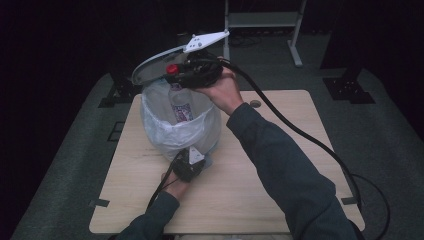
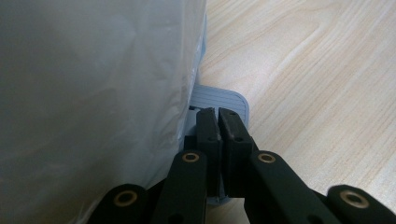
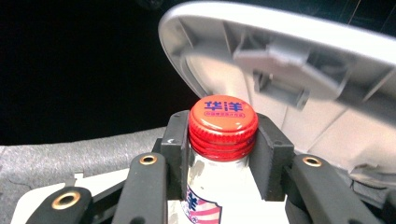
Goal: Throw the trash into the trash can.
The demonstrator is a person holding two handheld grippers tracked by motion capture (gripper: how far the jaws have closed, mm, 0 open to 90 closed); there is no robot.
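Left claw (image 2: 217,114) pinching pedal (image 2: 224,99), blue cap (image 3: 223,122) lettering

One lined bin (image 1: 170,127) with one raised lid (image 1: 155,65), one red-capped bottle (image 1: 181,102), two tools, one table (image 1: 240,195).

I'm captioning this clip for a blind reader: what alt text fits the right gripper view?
The right gripper clamps the neck of a clear bottle just under its red cap. Behind it the raised grey bin lid shows its ribbed underside against a dark background.
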